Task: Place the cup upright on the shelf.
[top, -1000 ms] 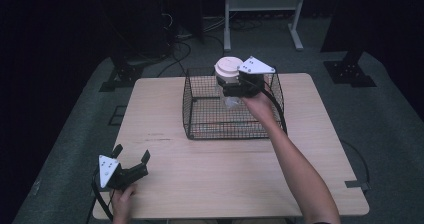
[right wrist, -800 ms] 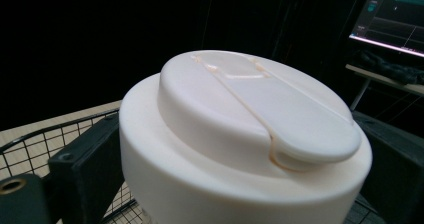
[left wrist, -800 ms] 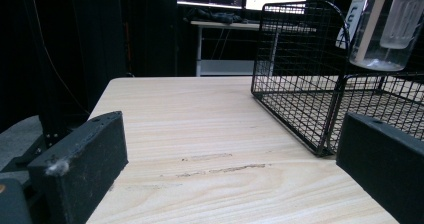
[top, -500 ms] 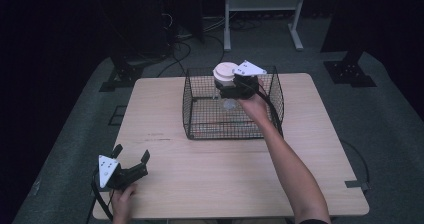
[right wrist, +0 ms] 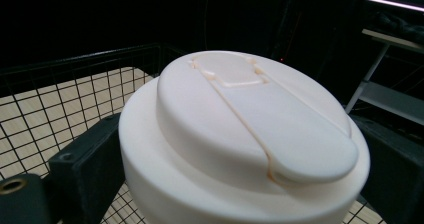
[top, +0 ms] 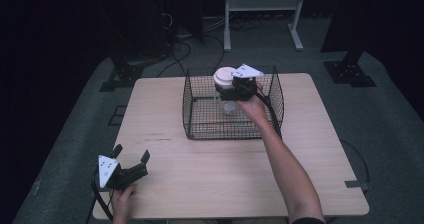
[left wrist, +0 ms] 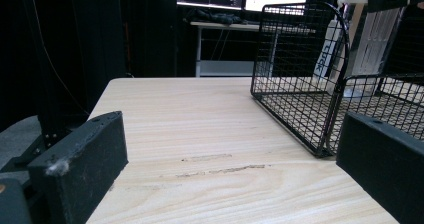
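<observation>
A person's right hand-held gripper [top: 231,90] holds a clear bottle with a white cap [top: 224,77] inside a black wire basket [top: 200,115] that stands on the far half of a light wooden table [top: 310,154]. Its two black jaws are clamped on the bottle just below the cap, one on each side, as the right gripper view makes plain: the broad white flip-top lid [right wrist: 250,129] sits between the jaws, with the basket's mesh [right wrist: 60,99] behind and below it. In the high view the bottle stands upright toward the back of the basket, its cap level with the basket's rim and its clear body seen through the wires. The person's right forearm [top: 285,164] reaches diagonally across the table from the near edge to the basket.

The left hand-held gripper [top: 131,165] rests low at the near left corner of the table, well apart from the basket, with its jaws spread wide and nothing between them. The left gripper view looks across the bare tabletop [left wrist: 200,129] between those parted jaws to the basket [left wrist: 300,74], where the bottle [left wrist: 360,39] and the other gripper show through the wires at the upper right.
</observation>
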Tool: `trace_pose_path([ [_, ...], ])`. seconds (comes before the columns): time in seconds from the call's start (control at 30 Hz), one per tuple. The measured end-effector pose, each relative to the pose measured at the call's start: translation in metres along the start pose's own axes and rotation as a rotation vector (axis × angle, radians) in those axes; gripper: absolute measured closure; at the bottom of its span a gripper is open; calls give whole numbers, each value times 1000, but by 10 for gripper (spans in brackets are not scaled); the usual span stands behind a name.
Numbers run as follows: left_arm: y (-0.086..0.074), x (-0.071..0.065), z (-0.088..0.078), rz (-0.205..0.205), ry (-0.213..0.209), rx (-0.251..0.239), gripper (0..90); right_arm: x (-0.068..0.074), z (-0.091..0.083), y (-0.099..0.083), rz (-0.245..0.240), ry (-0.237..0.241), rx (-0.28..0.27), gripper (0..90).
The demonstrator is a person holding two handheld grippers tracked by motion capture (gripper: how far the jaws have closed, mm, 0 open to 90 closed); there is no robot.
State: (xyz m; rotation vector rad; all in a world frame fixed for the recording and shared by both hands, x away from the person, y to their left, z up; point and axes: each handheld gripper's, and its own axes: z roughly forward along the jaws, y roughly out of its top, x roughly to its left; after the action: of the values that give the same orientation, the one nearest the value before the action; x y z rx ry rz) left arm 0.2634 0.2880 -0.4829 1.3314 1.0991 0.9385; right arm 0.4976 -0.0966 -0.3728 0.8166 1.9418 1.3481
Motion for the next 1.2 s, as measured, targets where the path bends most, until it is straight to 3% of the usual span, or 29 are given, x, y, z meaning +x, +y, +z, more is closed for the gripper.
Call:
trace_pose_path([
  [0.3, 0, 0, 0, 0, 0, 0, 0, 0, 7, -9, -12, 7, 46, 45],
  [1.2, 0, -1, 0, 4, 2, 1, 0, -7, 4, -11, 15, 12, 67, 42],
])
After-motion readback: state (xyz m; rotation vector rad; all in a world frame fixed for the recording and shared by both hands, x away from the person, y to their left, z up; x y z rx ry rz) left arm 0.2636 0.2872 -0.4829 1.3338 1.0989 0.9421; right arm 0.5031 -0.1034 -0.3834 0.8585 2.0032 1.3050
